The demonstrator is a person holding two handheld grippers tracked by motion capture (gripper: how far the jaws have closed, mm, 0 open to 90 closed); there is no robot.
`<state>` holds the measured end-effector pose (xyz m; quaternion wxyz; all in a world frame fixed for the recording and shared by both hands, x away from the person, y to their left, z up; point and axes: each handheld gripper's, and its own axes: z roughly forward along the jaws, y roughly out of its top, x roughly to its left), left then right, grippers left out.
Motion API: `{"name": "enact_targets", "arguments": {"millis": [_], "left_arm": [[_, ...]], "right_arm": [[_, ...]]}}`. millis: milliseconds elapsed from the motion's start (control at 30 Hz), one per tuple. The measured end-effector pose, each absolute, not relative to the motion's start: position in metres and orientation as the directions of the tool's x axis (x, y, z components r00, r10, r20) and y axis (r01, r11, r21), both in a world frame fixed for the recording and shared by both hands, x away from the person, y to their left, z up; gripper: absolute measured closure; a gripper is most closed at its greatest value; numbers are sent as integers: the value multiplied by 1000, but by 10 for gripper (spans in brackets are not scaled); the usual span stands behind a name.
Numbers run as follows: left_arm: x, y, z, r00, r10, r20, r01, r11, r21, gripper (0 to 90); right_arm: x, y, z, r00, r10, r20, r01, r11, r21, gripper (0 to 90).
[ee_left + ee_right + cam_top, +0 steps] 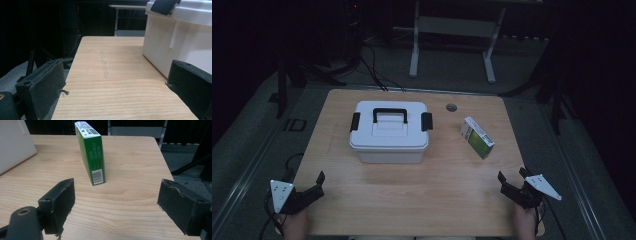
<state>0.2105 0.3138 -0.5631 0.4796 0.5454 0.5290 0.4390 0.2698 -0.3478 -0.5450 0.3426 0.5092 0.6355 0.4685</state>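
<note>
Green box (477,137) stands on edge, long axis diagonal.

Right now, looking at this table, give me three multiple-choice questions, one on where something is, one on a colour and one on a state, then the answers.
1. Where does the small carton stand relative to the white storage box in the high view?
A. To its right
B. To its left
C. On its lid

2. What colour is the storage box's handle?
A. Red
B. Black
C. Yellow

3. How do the right gripper's jaws stand?
A. Clamped on the carton
C. Clamped on the handle
B. Apart with nothing between them

Answers:
1 A, the carton stands on the table to the right of the box, apart from it.
2 B, the handle and both side latches are black.
3 B, the right gripper view shows bare wood between the jaws, with the carton farther off.
</note>
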Motion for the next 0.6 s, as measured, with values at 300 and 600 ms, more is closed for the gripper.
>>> {"name": "enact_targets", "arguments": {"millis": [300,600], "left_arm": [[214,314,-557,44,999,-23,189,15,982,14],[222,322,-540,149,982,-115,191,85,978,14]], "right_arm": [[266,-345,-540,-251,968,21,302,57,951,139],[265,-323,-515,-307,952,6,257,77,963,129]]}}
